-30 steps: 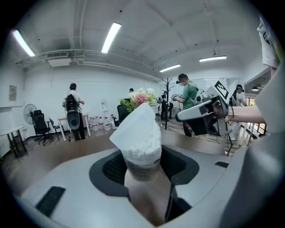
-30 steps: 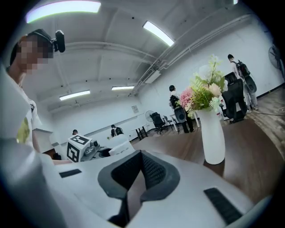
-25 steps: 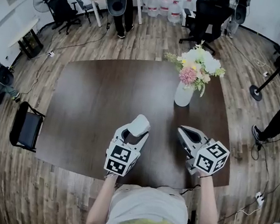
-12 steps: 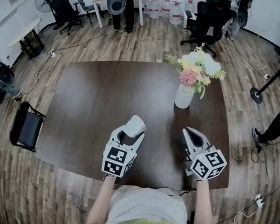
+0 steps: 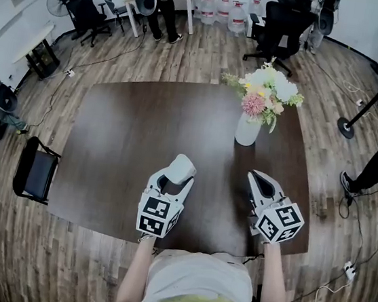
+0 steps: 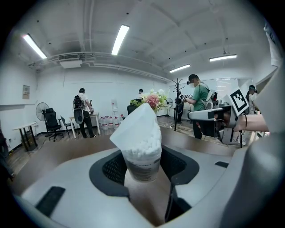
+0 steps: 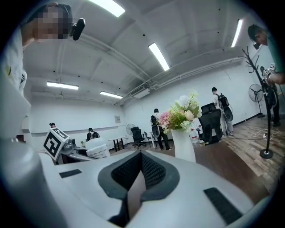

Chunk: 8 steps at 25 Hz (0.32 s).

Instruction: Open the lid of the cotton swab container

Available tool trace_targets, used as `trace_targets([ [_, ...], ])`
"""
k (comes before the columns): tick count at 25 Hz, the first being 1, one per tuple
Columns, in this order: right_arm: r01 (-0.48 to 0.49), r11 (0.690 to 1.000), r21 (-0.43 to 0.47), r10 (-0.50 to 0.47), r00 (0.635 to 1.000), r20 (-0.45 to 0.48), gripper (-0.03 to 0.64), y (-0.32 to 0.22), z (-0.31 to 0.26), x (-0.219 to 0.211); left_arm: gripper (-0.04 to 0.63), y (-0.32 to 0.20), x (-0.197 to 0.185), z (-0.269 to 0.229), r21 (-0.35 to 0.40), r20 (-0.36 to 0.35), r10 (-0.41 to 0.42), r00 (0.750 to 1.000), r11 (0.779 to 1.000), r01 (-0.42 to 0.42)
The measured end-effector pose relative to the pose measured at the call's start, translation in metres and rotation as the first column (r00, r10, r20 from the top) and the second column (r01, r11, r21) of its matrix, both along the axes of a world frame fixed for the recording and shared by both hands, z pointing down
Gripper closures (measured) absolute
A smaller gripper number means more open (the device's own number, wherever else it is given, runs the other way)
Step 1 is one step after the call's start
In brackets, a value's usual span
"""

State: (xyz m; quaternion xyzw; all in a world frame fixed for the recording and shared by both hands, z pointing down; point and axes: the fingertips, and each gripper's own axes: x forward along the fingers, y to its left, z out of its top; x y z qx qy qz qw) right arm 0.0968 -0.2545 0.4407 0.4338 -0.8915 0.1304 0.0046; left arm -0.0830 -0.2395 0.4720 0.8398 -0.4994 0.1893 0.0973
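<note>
Over one dark table [image 5: 120, 152], low in the head view, we hold two grippers side by side, apart, pointing up-frame toward one flower vase [image 5: 247, 131]. Our left gripper [image 5: 180, 172] clamps the one cotton swab container [image 6: 141, 149], its lid tilted. Our right gripper [image 7: 141, 167] is closed and empty.

Floored throughout in wood planks [image 5: 40, 252]. Walled in white [image 6: 58, 95] and roofed by a white ceiling [image 6: 178, 35] with exposed pipework. Lit from above by long strip lights [image 6: 121, 39]. Furnished at centre with a dark brown table [image 5: 135, 140], bearing a white vase [image 5: 248, 129] of flowers [image 5: 265, 88] towards its far right corner. Flanked on the left by a black chair [image 5: 36, 170]. Backed along the far side by black office chairs [image 5: 284, 15], a row of water bottles [image 5: 220, 10] and a pedestal fan [image 5: 58, 1]. Fitted at right with what looks like a coat stand [image 5: 346, 126].
</note>
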Motion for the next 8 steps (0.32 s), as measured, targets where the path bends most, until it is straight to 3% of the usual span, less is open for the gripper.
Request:
trace_targets([
  [8,-0.022,1.000,0.010,0.022,1.000,-0.020,0.597,-0.0016,0.0044,0.0048,0.360,-0.0020,-0.0061,0.0034,-0.005,0.002,-0.018,1.000,1.000,0.018],
])
